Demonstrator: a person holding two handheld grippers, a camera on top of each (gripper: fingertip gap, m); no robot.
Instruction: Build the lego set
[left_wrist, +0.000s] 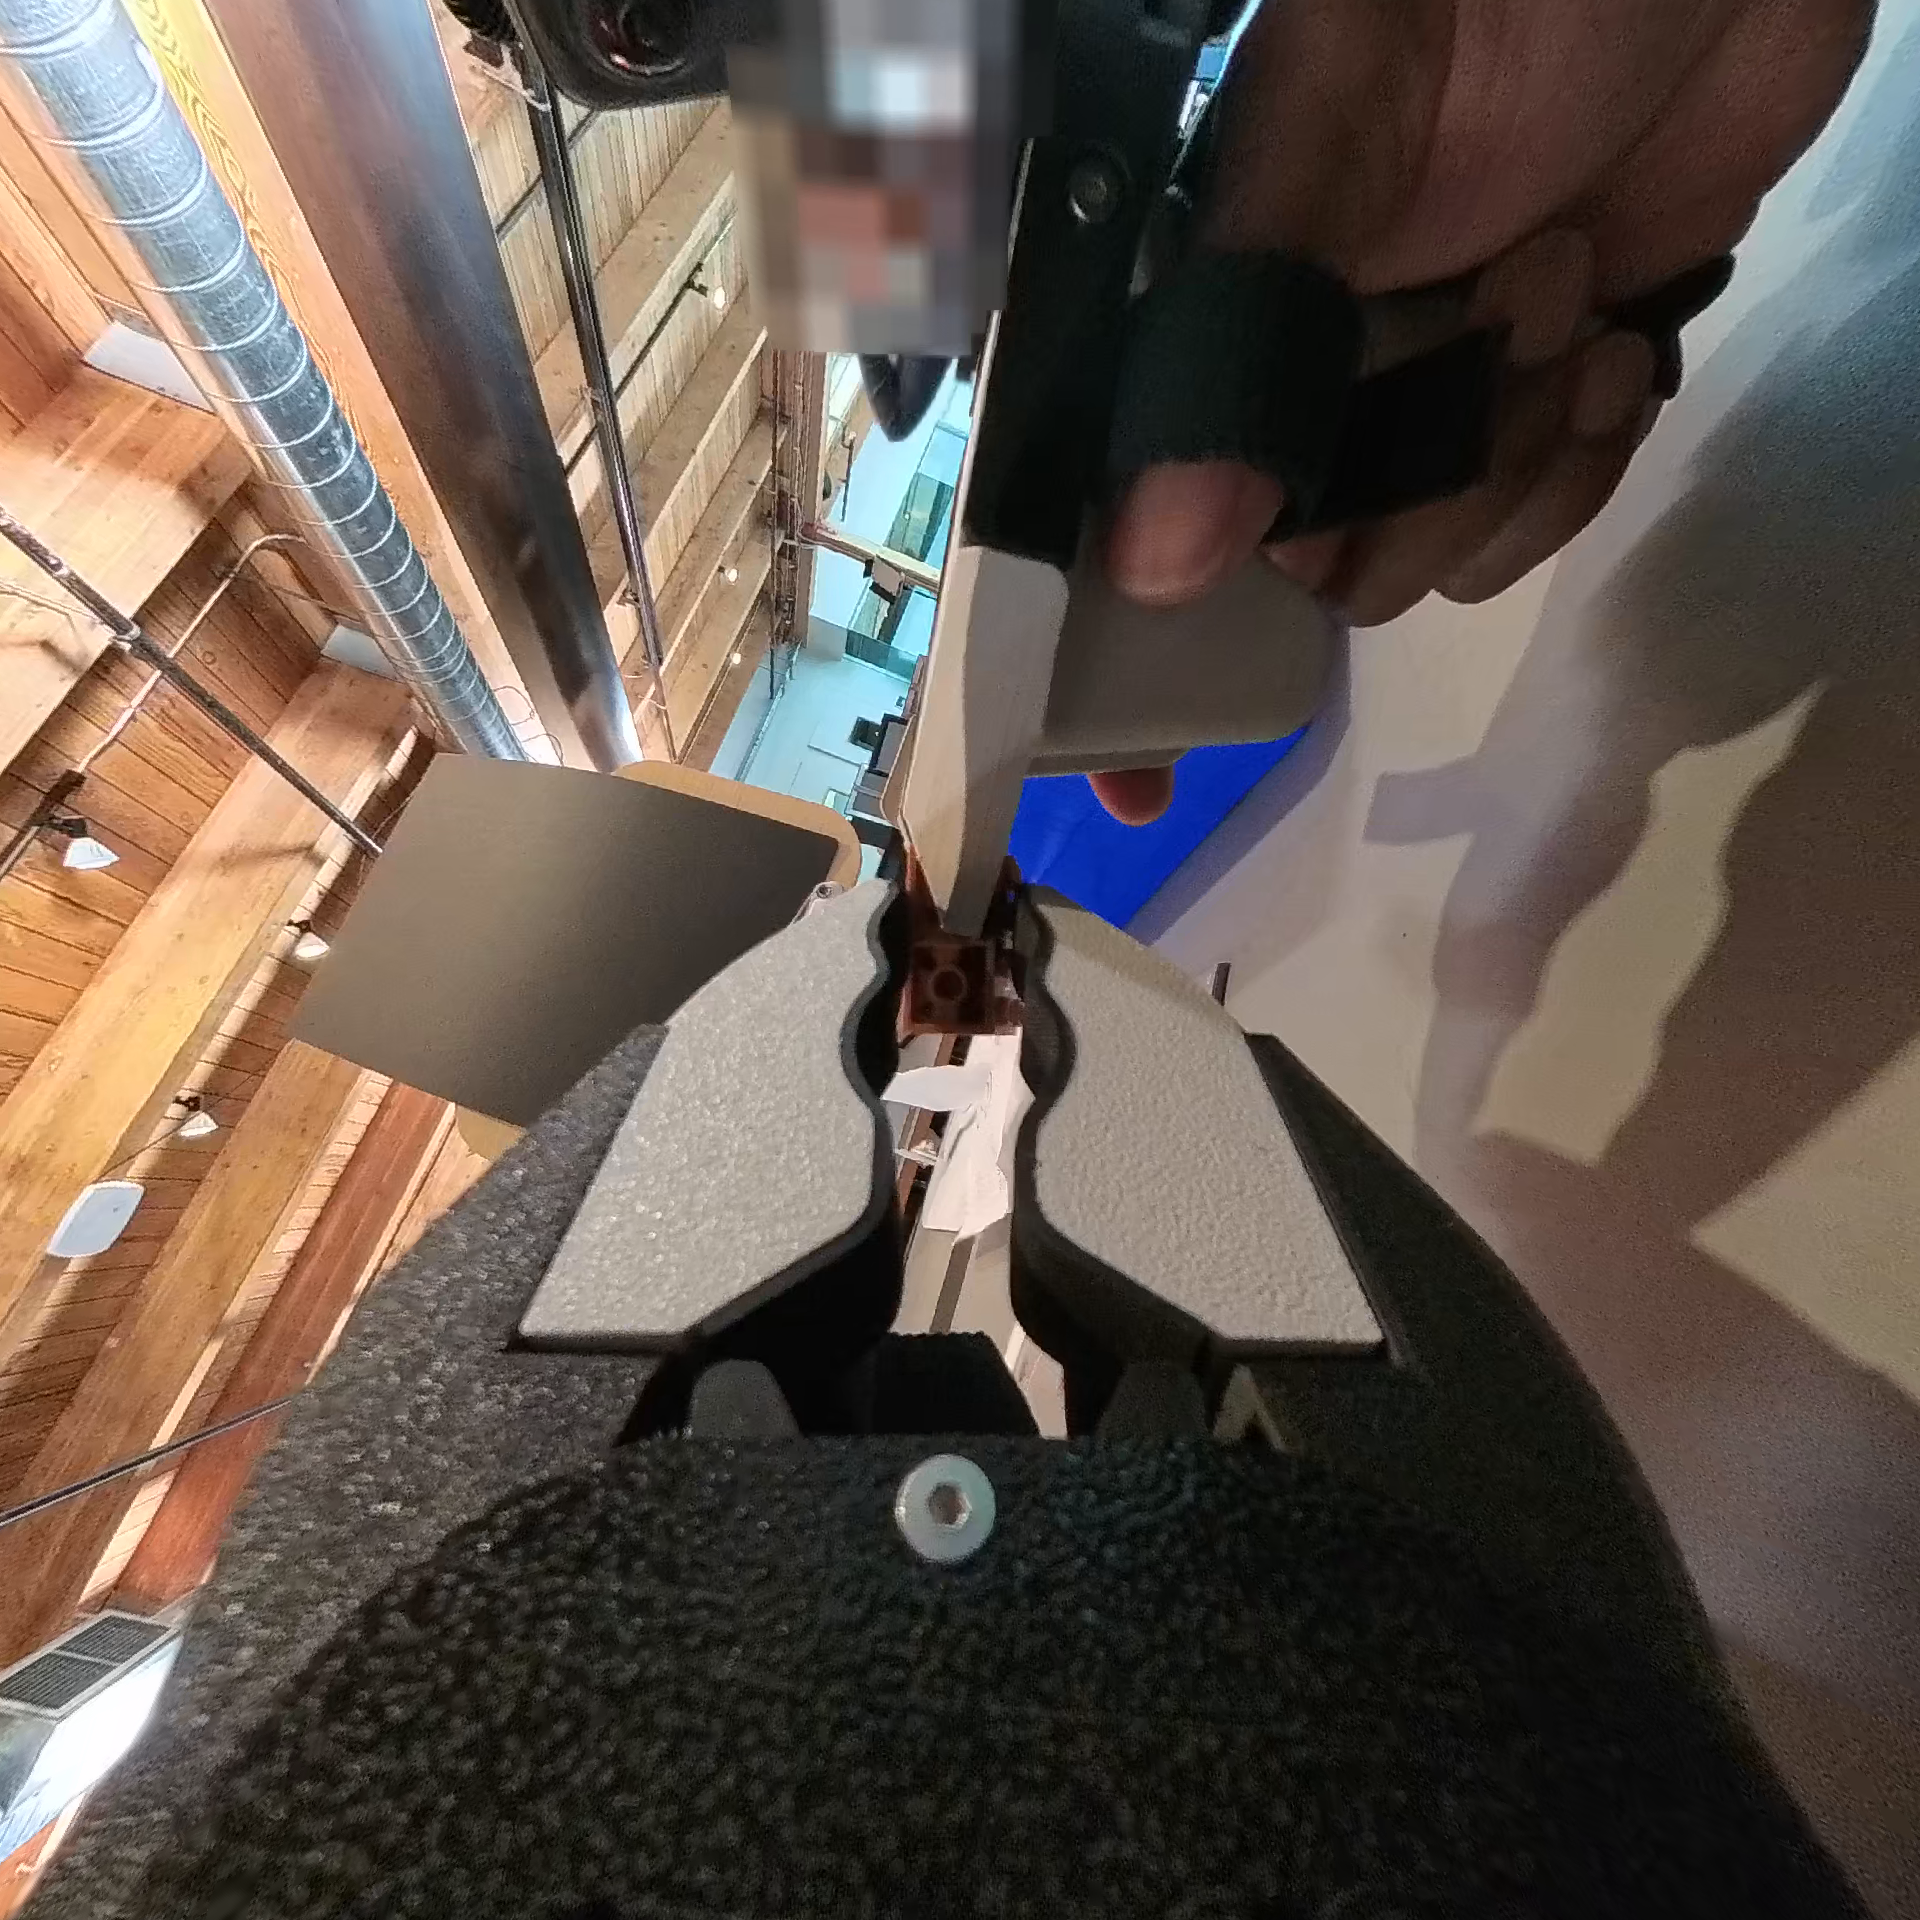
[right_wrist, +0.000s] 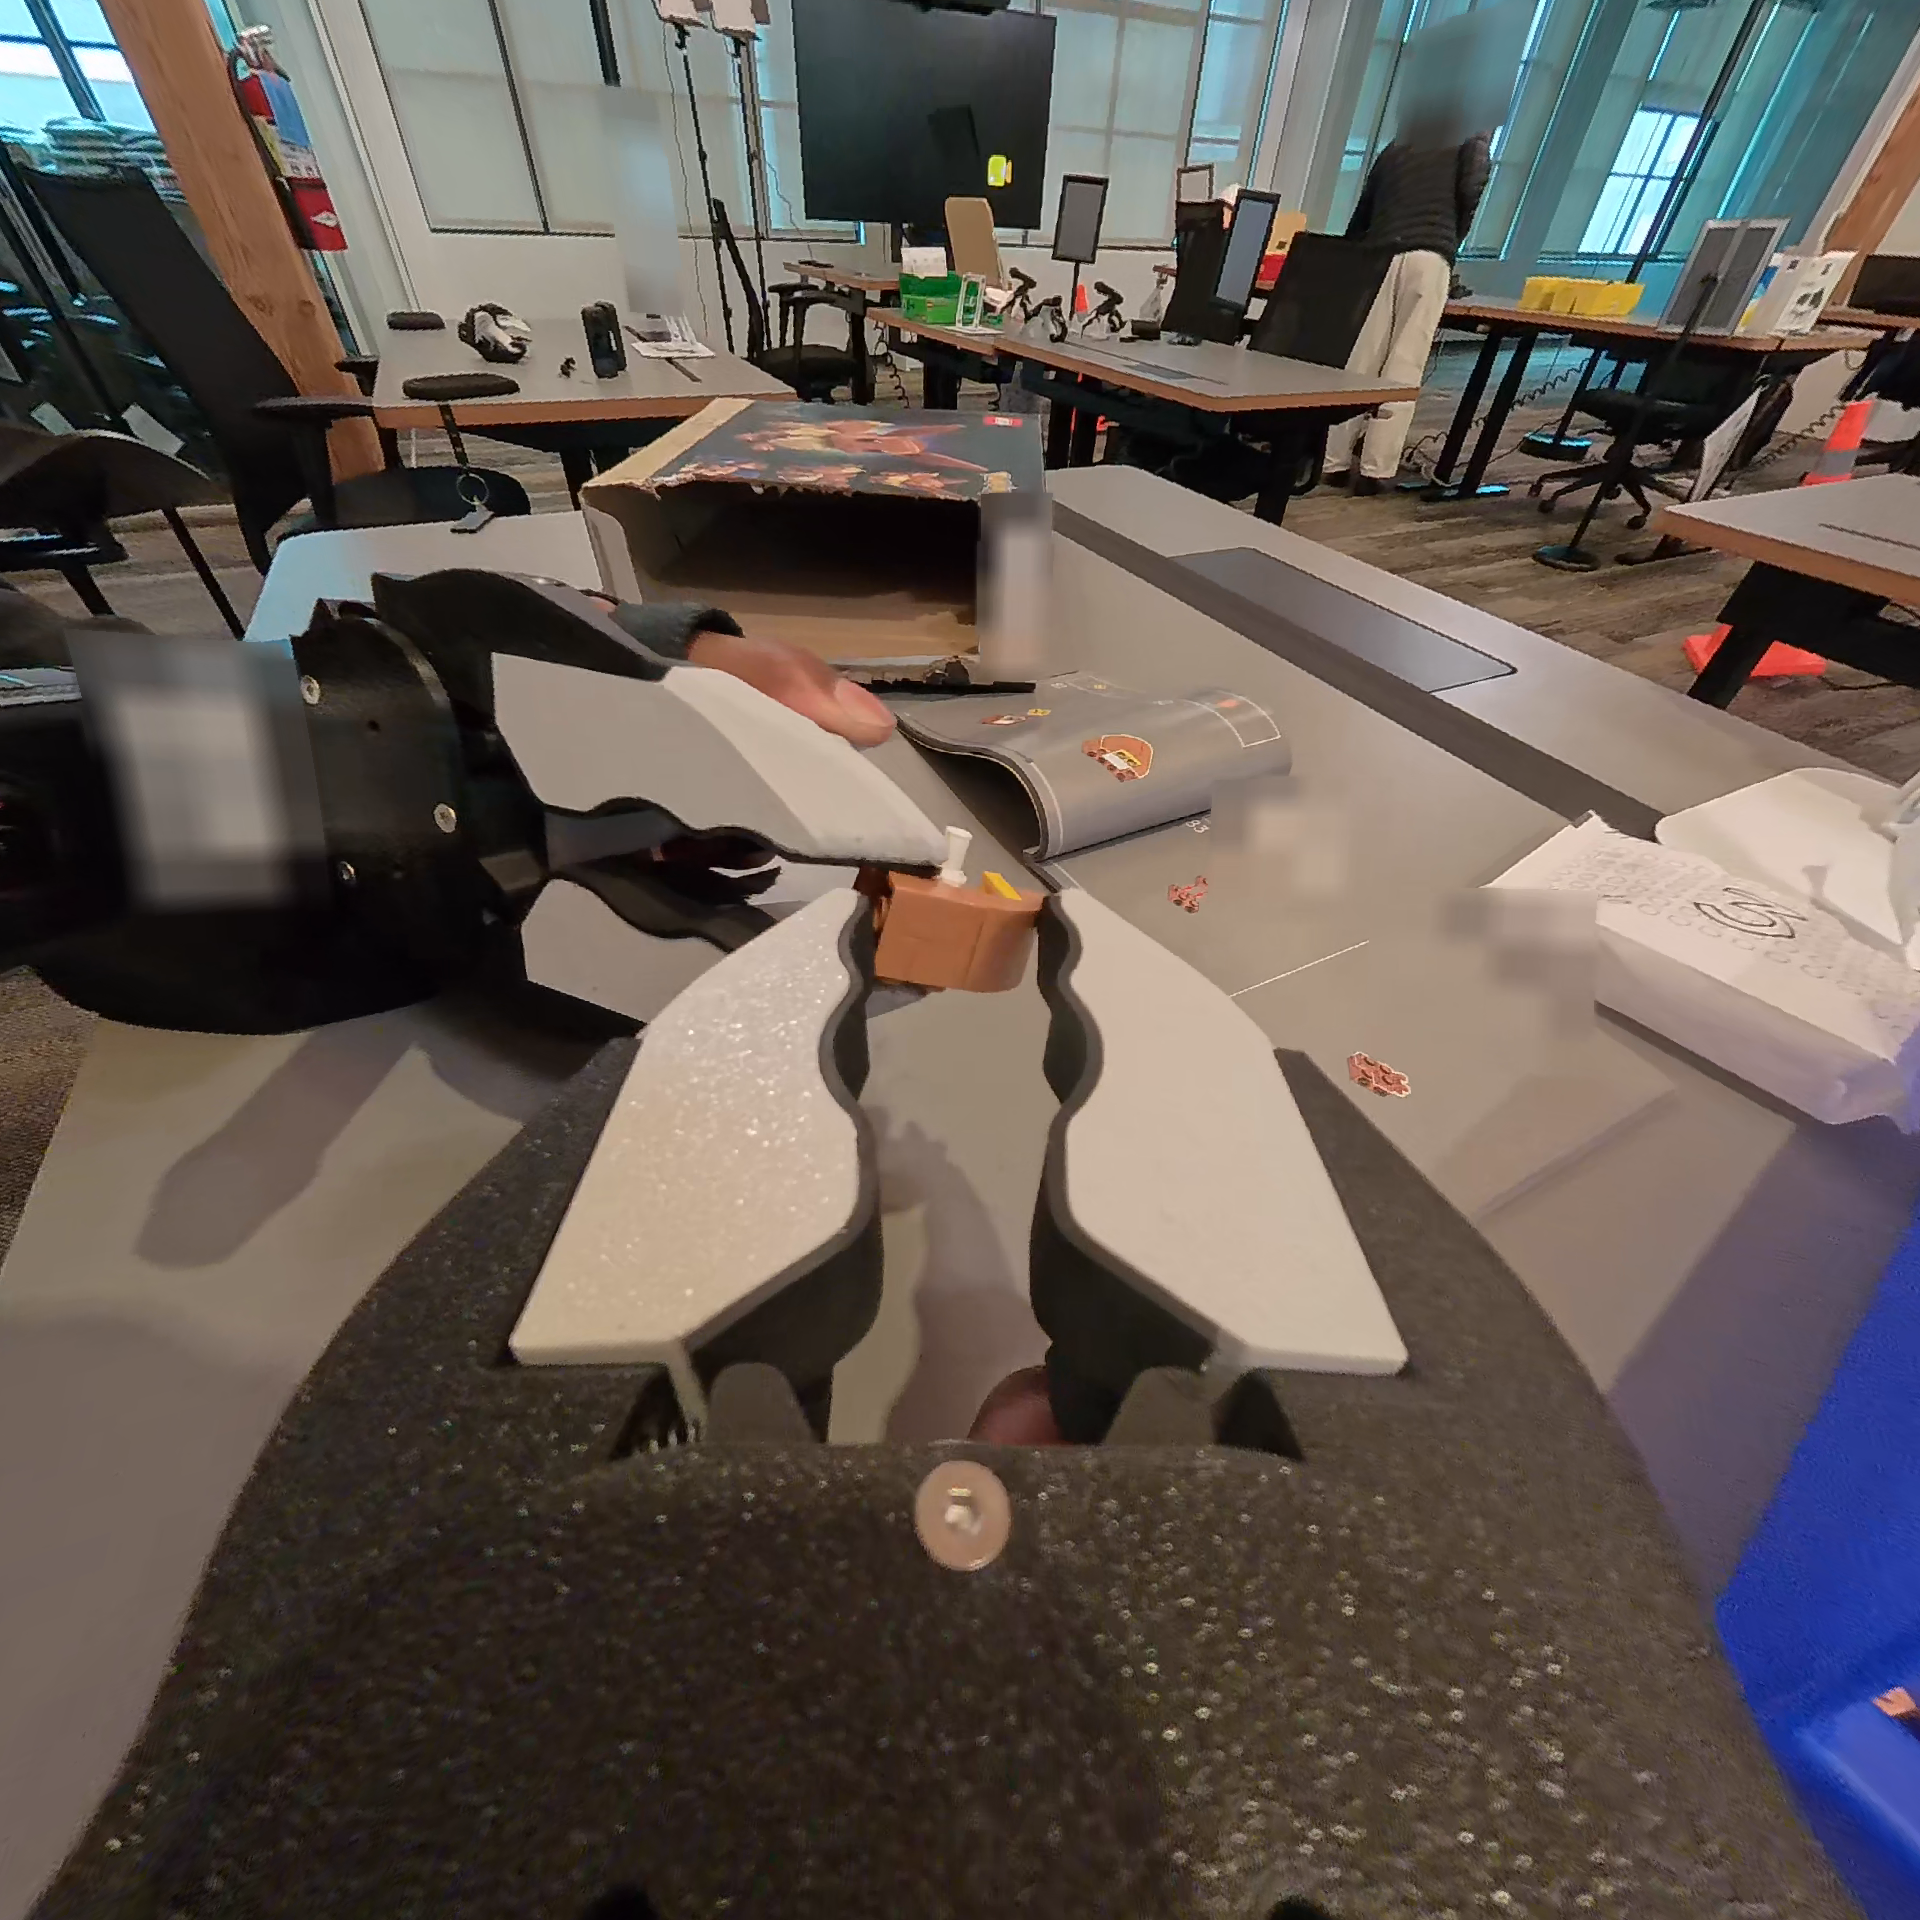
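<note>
A small brown brick assembly, with a white peg and a yellow piece on top, hangs above the grey table. My right gripper is shut on its two sides. My left gripper comes in from the left; its upper finger presses on the assembly's top and the lower finger reaches under it. In the left wrist view my left gripper is shut on the same brown assembly, seen from below. A finger of the right gripper meets it from above.
An open cardboard box lies behind. A curled instruction booklet lies to its right, and a white paper bag at far right. A blue bin sits at the near right. Desks, chairs and a person stand in the background. Only a small space, under 4 cm, lies between the two pairs of fingers.
</note>
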